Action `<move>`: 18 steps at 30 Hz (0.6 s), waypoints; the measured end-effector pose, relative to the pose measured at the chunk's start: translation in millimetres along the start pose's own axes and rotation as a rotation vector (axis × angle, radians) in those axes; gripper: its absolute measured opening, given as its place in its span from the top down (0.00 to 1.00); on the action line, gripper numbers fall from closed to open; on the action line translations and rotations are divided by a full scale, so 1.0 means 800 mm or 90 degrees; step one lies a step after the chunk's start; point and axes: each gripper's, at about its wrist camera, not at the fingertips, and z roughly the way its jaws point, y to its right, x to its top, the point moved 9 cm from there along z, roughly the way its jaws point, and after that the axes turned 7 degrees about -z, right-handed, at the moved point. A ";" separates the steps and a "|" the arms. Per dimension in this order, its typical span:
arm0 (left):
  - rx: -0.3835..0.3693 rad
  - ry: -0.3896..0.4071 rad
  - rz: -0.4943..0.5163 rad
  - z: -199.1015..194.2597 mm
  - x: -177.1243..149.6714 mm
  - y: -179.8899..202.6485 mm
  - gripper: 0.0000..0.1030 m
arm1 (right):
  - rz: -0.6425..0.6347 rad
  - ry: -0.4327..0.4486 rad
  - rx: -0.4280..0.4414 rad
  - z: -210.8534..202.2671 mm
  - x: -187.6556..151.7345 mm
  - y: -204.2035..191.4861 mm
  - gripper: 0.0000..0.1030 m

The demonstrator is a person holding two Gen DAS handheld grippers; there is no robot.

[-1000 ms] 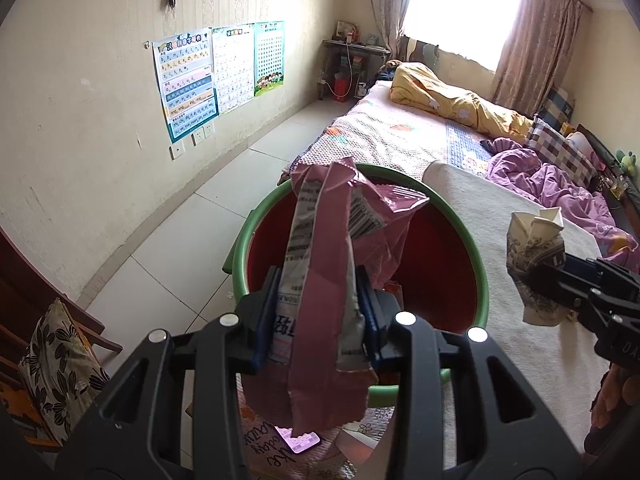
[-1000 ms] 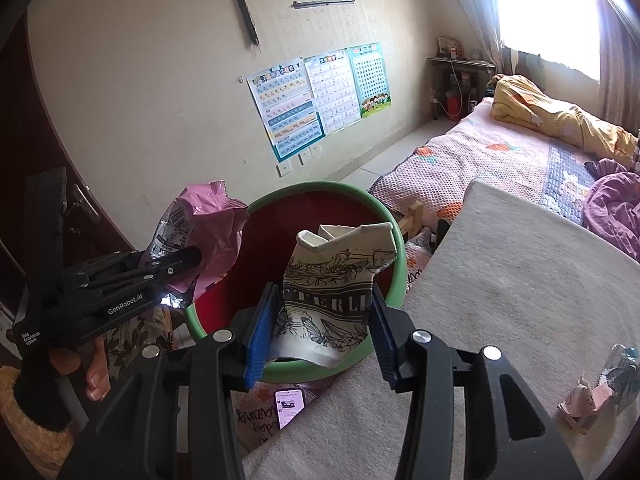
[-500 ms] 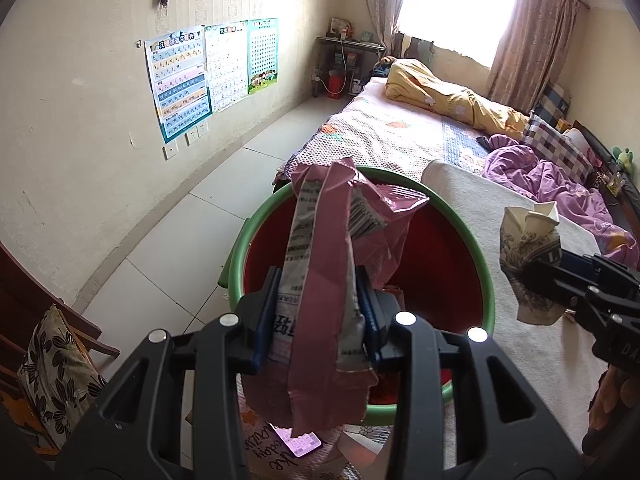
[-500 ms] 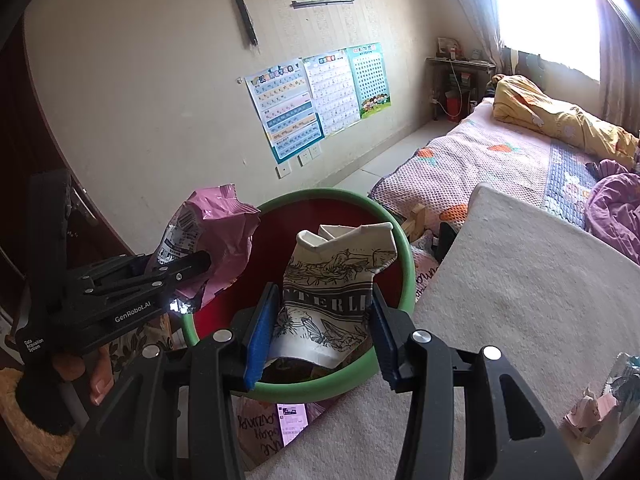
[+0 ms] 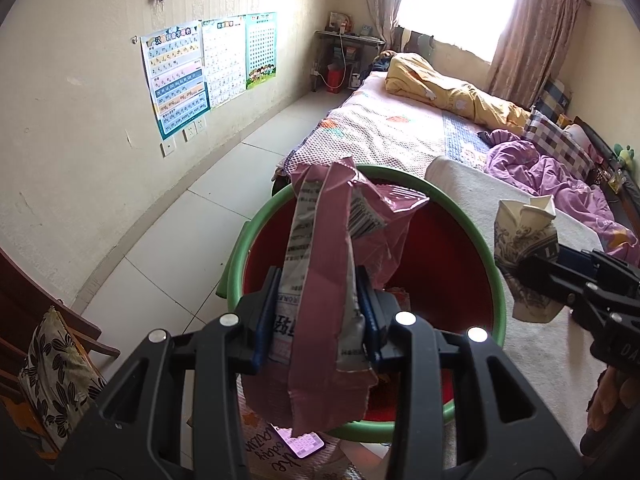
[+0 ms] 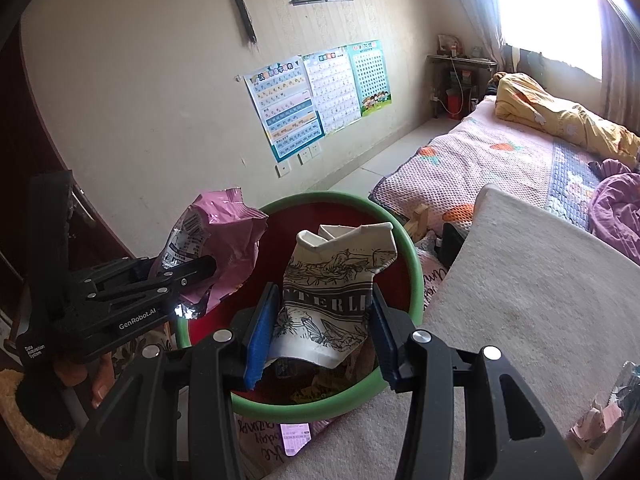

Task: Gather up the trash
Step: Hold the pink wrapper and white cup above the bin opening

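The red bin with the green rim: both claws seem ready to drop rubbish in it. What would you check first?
1. Left gripper clamps pink wrapper: ok.
2. Right gripper clamps crushed paper cup: ok.
3. Wrapper hangs over the red bin: ok.
4. Cup over the bin's opening: ok in the right wrist view; the left view puts it near the rim.
5. Room left in the bin: ok.
6. More trash waits on the white mat: not ok.

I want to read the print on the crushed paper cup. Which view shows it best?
The right wrist view: the crushed paper cup sits centred between the fingers, its lettering facing the camera. The left wrist view shows it small, at the right edge.
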 end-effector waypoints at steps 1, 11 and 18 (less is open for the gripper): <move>0.000 0.000 0.000 0.001 0.000 0.000 0.66 | 0.000 0.000 0.000 0.000 0.000 0.000 0.58; 0.000 -0.007 0.008 0.015 0.006 0.001 0.66 | 0.000 -0.001 -0.002 0.003 0.001 0.001 0.58; 0.000 -0.018 0.014 0.025 0.003 0.003 0.66 | 0.001 -0.005 -0.006 0.012 0.004 0.003 0.58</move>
